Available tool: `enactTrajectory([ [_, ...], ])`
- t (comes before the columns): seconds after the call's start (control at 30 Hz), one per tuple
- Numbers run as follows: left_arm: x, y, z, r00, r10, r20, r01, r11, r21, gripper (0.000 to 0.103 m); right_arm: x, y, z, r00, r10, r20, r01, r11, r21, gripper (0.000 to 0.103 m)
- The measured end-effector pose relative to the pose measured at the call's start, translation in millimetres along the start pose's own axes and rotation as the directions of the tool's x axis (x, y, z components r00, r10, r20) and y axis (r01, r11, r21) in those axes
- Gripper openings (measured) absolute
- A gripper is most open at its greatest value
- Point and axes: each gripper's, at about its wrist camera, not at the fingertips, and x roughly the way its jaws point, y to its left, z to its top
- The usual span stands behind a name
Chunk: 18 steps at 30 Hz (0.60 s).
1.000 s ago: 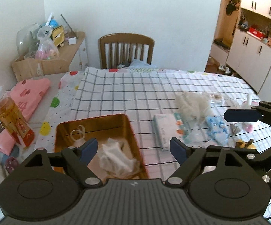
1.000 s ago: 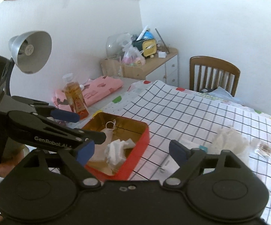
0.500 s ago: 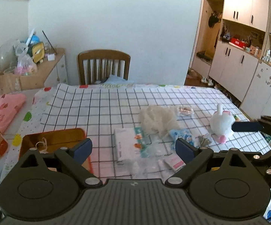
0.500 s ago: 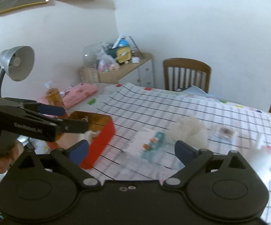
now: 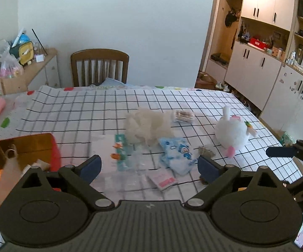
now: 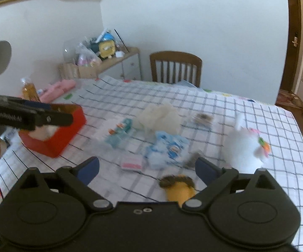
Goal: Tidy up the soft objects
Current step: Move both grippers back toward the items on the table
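Both grippers point down at a slant over the table with the white, black-checked cloth [image 5: 71,113]. The left gripper [image 5: 149,166] has its blue-padded jaws wide apart with nothing between them, and they have just been opening; the right gripper [image 6: 147,167] also stands wide and empty. In the left wrist view, a light blue printed soft pouch [image 5: 177,152] lies on the cloth just ahead of the left gripper, at about 1 o'clock, and a small pink-and-white sachet [image 5: 163,179] lies closer, nearly between the fingertips. A cream fluffy mesh bundle [image 5: 149,125] sits further out at 12 o'clock, touching a white flat tissue pack with a green edge [image 5: 111,147] at 11 o'clock. A white plush rabbit toy [image 5: 232,132] stands at 2 o'clock, well apart from the pouch. A red metal tin with a golden inside [image 5: 54,153], which holds crumpled white cloth, is at 9 o'clock. In the right wrist view, a yellow plush toy with a brown top [image 6: 178,187] lies just before the right gripper. A brown wooden chair [image 5: 100,67] stands behind the table.
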Motion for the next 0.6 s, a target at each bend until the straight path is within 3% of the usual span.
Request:
enactTrajectory([
  [0.17,27.5,-16.6,-8.4,0.999,-0.010,-0.038,0.011,1.000,0.015,0.099,9.1,-15.6,-11.4,0.999,-0.025,-0.039,0.024,1.000,-0.002,0.097],
  [0.6,97.3,-36.0,-27.8,0.988,0.019,-0.155,-0.015,0.999,0.028,0.099,45.2,-48.5,-15.7,0.993,-0.029,-0.112,0.026,0.999,-0.029,0.080],
])
